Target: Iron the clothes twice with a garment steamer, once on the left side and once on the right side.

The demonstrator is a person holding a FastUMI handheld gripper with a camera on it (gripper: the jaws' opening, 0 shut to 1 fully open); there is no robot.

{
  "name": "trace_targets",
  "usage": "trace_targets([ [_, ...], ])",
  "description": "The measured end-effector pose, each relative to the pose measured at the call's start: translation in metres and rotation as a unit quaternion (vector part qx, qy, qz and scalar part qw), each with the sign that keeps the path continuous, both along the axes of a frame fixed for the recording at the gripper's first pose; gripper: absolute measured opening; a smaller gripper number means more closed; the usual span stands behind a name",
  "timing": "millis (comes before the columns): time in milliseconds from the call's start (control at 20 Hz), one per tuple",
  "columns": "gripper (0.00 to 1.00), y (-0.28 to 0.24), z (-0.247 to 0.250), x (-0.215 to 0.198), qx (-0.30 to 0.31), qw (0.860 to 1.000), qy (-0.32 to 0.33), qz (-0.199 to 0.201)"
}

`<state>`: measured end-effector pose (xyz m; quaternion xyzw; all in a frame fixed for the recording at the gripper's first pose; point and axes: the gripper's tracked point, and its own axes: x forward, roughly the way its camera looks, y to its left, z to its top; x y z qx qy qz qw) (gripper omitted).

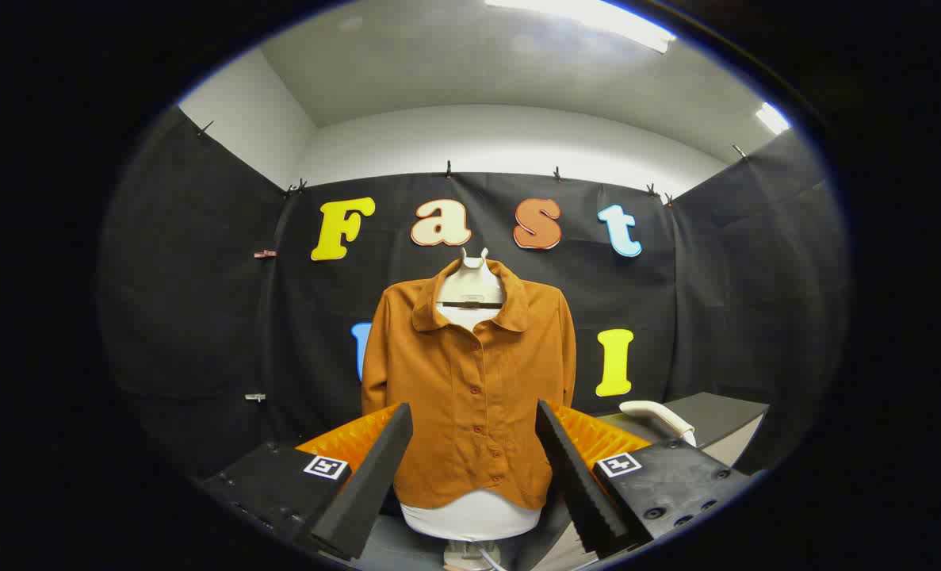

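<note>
A brown buttoned shirt (470,388) hangs on a white mannequin torso (472,279), straight ahead and beyond my fingers. A white garment steamer (658,415) lies on a dark table (716,412) to the right of the shirt, past my right finger. My gripper (474,428) stands open, its two fingers wide apart with nothing between them; the shirt's lower half shows through the gap.
Black cloth walls close the booth behind and on both sides of the mannequin. The mannequin's white base and stand (470,523) sit low between my fingers. White wall and ceiling lights lie above the cloth.
</note>
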<state>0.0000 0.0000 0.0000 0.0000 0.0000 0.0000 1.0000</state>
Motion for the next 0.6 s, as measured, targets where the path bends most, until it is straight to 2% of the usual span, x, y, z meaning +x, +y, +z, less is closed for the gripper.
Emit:
trace_targets([
  [600,0.98,0.0006,0.0052,0.0006,-0.002,1.0,-0.009,-0.001],
])
